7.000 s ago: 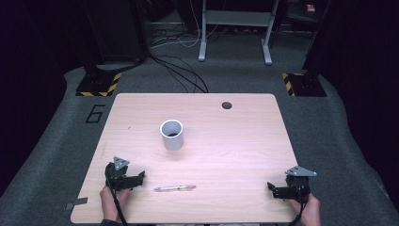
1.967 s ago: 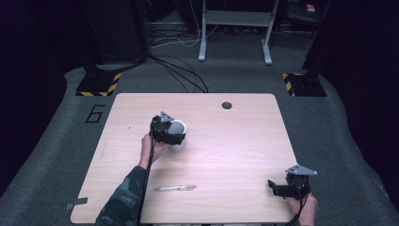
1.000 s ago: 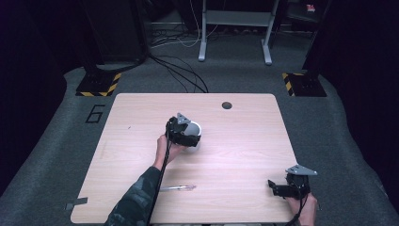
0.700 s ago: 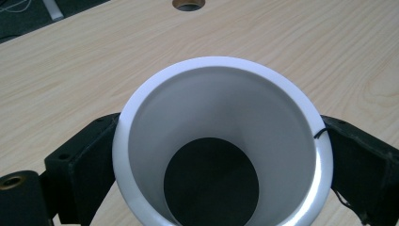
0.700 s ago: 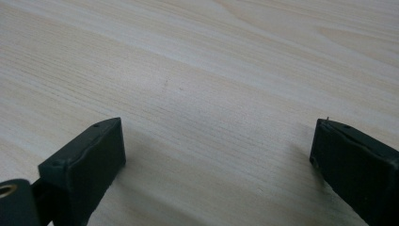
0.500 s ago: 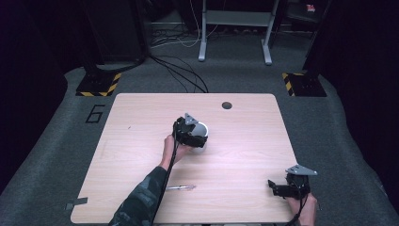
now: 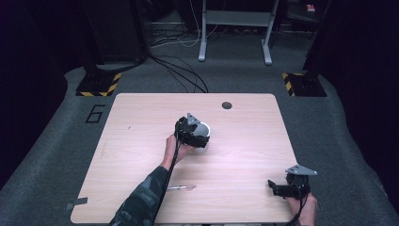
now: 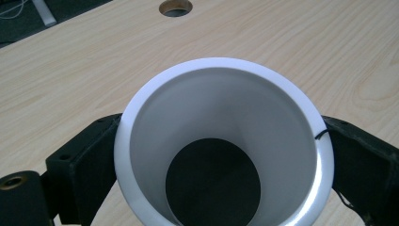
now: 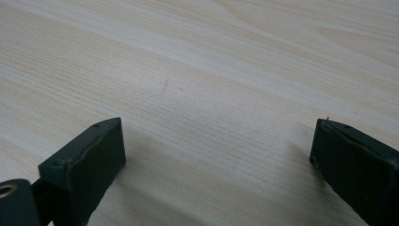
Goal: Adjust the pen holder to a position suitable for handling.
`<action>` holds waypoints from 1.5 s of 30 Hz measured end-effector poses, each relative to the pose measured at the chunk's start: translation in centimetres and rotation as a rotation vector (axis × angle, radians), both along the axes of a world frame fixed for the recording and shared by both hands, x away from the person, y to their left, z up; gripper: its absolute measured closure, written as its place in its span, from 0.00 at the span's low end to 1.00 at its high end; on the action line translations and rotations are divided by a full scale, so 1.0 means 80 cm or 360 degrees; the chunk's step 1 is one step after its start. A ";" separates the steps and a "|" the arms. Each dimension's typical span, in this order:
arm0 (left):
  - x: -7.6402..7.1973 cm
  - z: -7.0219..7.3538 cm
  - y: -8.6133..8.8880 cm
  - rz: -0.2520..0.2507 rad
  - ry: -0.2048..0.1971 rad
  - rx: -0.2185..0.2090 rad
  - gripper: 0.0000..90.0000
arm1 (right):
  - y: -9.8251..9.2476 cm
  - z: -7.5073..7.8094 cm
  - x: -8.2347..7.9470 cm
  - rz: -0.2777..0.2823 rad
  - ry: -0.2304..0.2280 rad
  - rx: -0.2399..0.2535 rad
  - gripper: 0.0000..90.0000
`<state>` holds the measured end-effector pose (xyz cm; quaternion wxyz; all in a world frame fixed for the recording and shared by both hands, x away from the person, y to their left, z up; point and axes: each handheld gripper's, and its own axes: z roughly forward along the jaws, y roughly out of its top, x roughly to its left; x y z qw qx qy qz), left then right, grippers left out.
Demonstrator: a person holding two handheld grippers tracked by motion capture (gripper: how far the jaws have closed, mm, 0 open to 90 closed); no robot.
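Wooden surface [image 7: 141, 141], pale grain, round hole [image 7: 227, 105] near far edge. White cup [image 7: 203, 134] sits about mid-surface, held upright. Left claw [image 7: 195, 139] clamped on the cup; in the left gripper view both black jaws press the cup [image 8: 221, 141] wall from opposite sides. Right claw [image 7: 277, 188] at near right corner, jaws spread wide, nothing between them. Pen [image 7: 181, 188] lies near front edge, apart from both.

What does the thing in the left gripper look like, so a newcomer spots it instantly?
On the light wooden table, look just short of the round cable hole near the far edge. There the left gripper clasps a white cup, open-topped and empty. Unlike the slim pen near the front edge, it is round and upright.
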<state>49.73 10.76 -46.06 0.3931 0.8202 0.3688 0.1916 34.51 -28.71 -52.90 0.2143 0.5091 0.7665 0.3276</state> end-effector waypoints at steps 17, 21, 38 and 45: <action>-0.044 0.032 0.079 -0.0003 -0.0119 -0.0140 0.00 | 0.000 0.000 0.000 0.0001 0.0000 0.0003 0.04; -0.056 0.030 0.098 -0.0003 -0.0105 -0.0127 0.00 | 0.000 0.000 0.000 0.0004 0.0002 0.0000 0.04; -0.122 -0.003 0.165 0.0029 -0.0052 -0.0088 0.02 | 0.000 0.000 0.000 0.0001 0.0000 0.0000 0.04; -0.142 -0.020 0.184 0.0063 -0.0012 -0.0079 0.02 | 0.000 0.000 0.000 -0.0002 -0.0003 -0.0002 0.04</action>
